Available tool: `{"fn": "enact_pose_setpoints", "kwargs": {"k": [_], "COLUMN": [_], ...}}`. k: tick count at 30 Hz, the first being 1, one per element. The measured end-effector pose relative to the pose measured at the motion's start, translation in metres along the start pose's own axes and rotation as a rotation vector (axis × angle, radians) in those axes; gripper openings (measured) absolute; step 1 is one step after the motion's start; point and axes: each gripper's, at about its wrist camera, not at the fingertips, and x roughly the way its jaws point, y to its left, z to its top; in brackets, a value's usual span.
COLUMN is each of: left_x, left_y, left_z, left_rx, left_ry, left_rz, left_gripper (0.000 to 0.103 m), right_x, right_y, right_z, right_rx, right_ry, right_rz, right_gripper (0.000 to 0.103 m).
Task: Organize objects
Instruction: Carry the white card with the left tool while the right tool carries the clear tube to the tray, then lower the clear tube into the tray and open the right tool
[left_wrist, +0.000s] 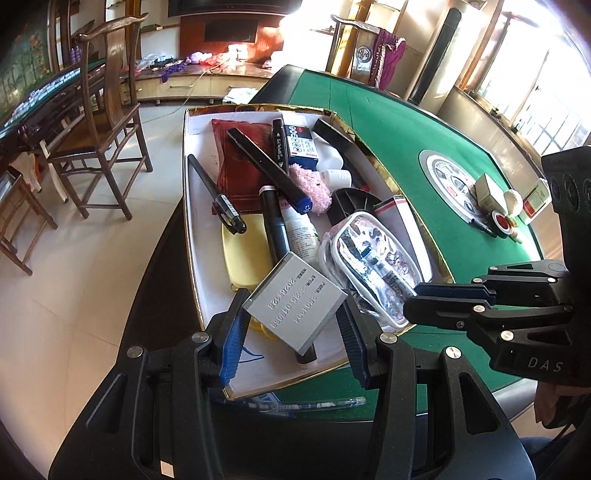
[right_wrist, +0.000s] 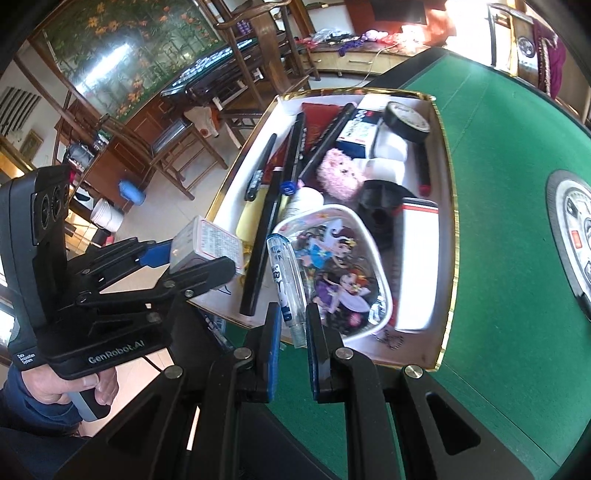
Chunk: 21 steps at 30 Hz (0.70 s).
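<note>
Grey box clamped by left gripper; pen by right gripper.

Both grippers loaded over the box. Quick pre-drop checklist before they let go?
1. Left gripper shut on the grey carton: ok, pads press both its sides.
2. Right gripper shut on the clear pen: ok.
3. Both items above the white box: ok.
4. Free spot under the grey carton: not ok, yellow pad and black marker lie below it.
5. Free spot under the clear pen: not ok, cartoon pouch lies right beside and below it.
6. Grippers clear of each other: ok, apart in both views.
</note>
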Motion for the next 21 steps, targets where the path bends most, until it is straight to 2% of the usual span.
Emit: {"fn": "enact_pose_setpoints", "kwargs": {"k": [13,21], "left_x": [0.011,0.017], "left_y": [0.012,0.014], "left_z": [0.006,0.008], "left_rx": [0.014,0.031], "left_ry": [0.027,0.04], "left_rz": [0.007,0.005], "left_gripper": [0.047,0.047], "right_x": [0.023,0.03], "right_y": [0.008,0.009], "right_z": [0.009,0.01], "right_rx": [-0.004,-0.012], "right_ry": [0.03,0.048], "right_rz": [0.021,0.005], "right_gripper": [0.011,0.011]}}
